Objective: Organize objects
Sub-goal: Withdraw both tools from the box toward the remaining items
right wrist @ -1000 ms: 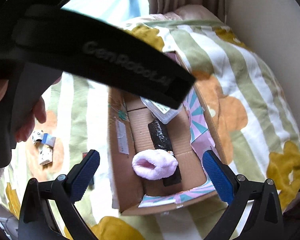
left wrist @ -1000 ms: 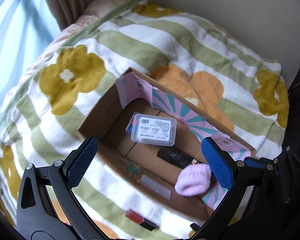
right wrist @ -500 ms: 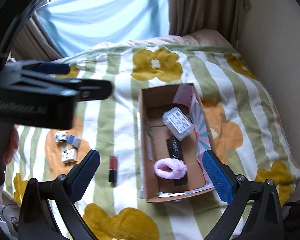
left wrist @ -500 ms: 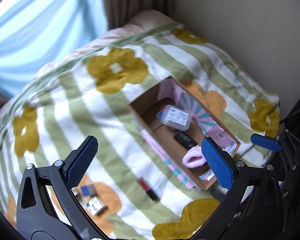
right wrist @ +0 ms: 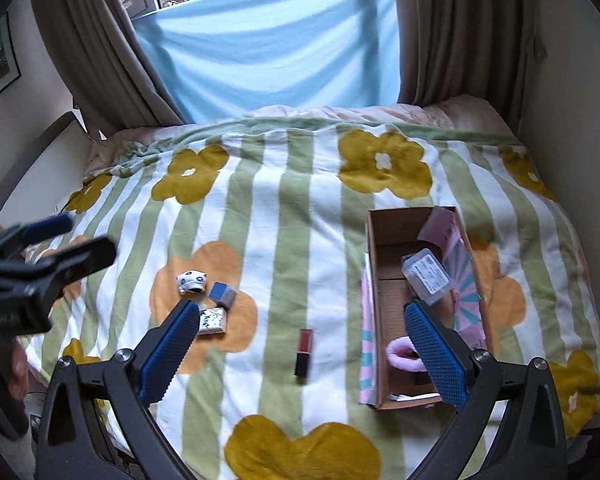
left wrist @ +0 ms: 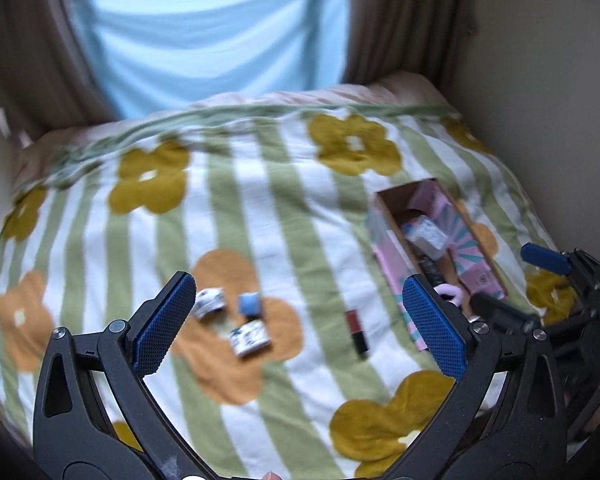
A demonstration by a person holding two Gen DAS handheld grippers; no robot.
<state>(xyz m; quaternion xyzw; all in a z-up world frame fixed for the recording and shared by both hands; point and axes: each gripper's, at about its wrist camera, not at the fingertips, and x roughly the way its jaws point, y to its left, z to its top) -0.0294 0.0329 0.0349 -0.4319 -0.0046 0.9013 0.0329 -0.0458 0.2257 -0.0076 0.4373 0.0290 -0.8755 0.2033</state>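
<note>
A cardboard box (right wrist: 380, 240) with pink flaps lies on the bed at the right; it also shows in the left wrist view (left wrist: 388, 208). It holds a clear plastic case (right wrist: 426, 276), a pink fuzzy item (right wrist: 404, 354) and a dark flat item. On the blanket lie a red and black lipstick (right wrist: 303, 350) (left wrist: 356, 330), a blue-grey cube (right wrist: 222, 294) (left wrist: 248, 304), a white patterned roll (right wrist: 191, 280) (left wrist: 210, 302) and a small patterned packet (right wrist: 212, 320) (left wrist: 249, 338). My left gripper (left wrist: 300, 328) and right gripper (right wrist: 298, 350) are both open, empty, and high above the bed.
A flowered, green-striped blanket (right wrist: 292, 208) covers the bed. A wall (right wrist: 572, 120) runs along the right side. Brown curtains (right wrist: 452, 32) and a blue sheet (right wrist: 268, 48) hang behind the bed. The left gripper shows at the left of the right wrist view (right wrist: 32, 272).
Both grippers have pulled back and up from the box. The left one swung left, so the loose items on the blanket now show.
</note>
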